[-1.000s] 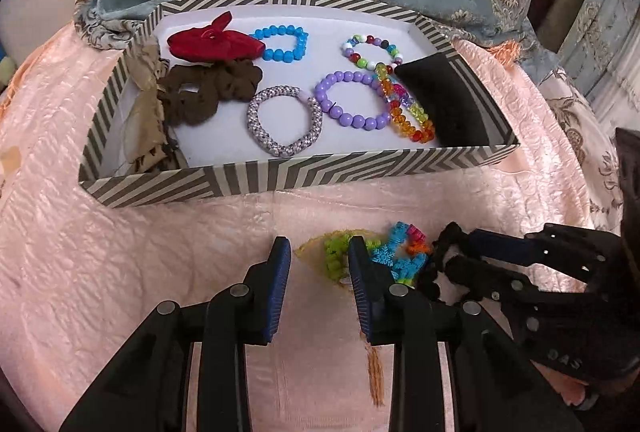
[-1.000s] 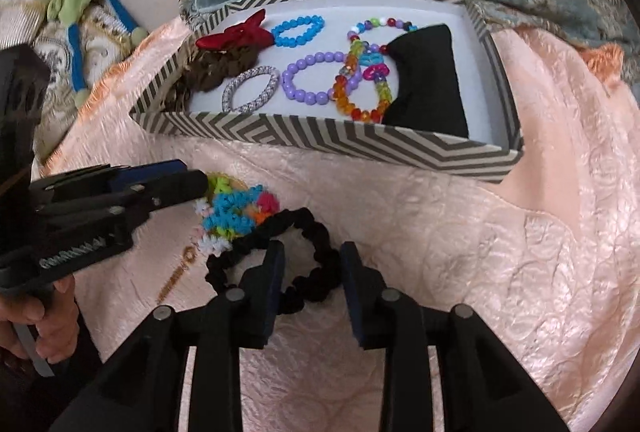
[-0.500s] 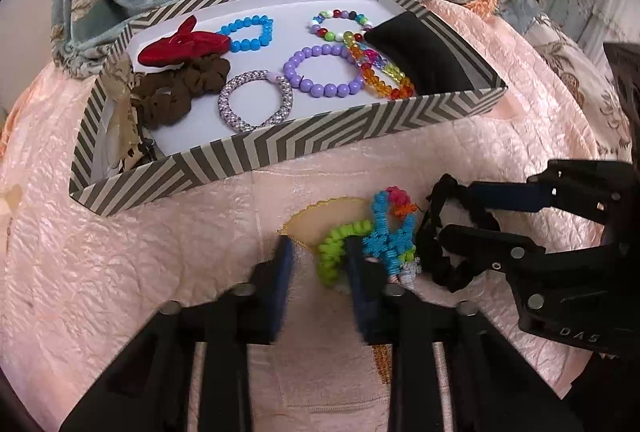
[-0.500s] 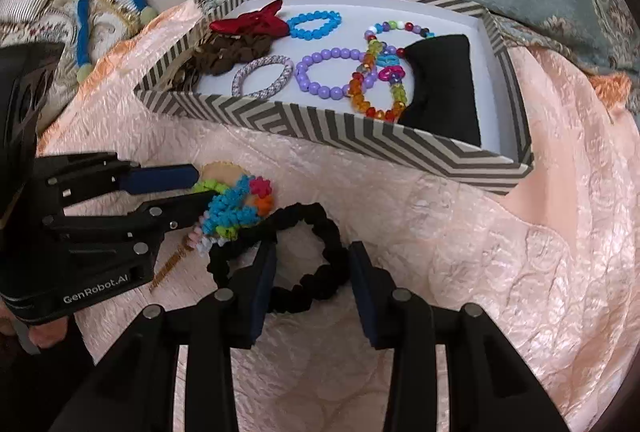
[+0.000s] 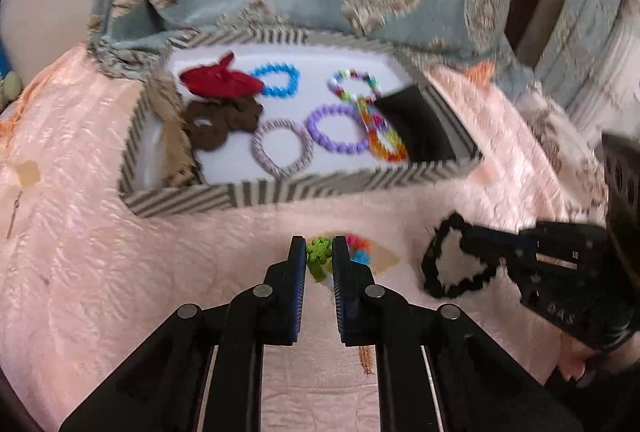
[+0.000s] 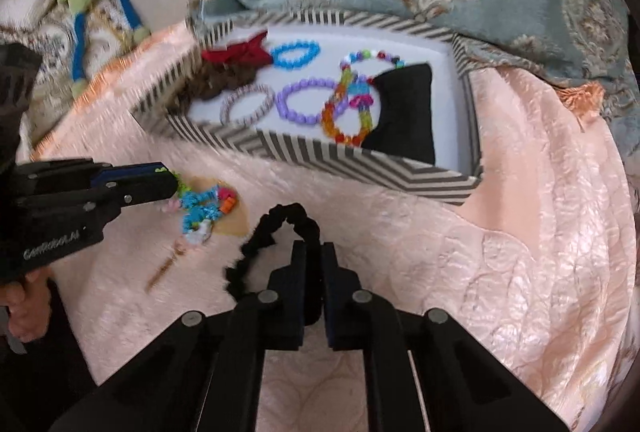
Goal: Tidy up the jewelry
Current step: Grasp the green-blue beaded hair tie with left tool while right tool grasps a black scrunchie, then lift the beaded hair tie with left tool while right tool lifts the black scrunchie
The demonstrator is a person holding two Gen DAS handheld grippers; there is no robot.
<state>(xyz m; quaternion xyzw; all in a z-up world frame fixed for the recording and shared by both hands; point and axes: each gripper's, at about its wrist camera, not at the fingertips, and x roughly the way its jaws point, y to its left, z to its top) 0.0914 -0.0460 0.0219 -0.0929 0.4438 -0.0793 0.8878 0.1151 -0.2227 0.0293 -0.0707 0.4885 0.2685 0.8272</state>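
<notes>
Left wrist view shows the left gripper (image 5: 319,252) pinched on a green coil hair tie (image 5: 319,257), a detail the other camera hides behind the gripper body. Right wrist view alone shows the rest of that colourful coil bundle (image 6: 202,206) trailing onto the peach quilt (image 6: 500,252), beside a person's hand (image 6: 26,306). The right gripper (image 6: 313,252) is clamped on the black scrunchie (image 6: 272,232), whose loop hangs left of its tips. The striped tray (image 5: 280,192) of bracelets lies beyond both grippers.
</notes>
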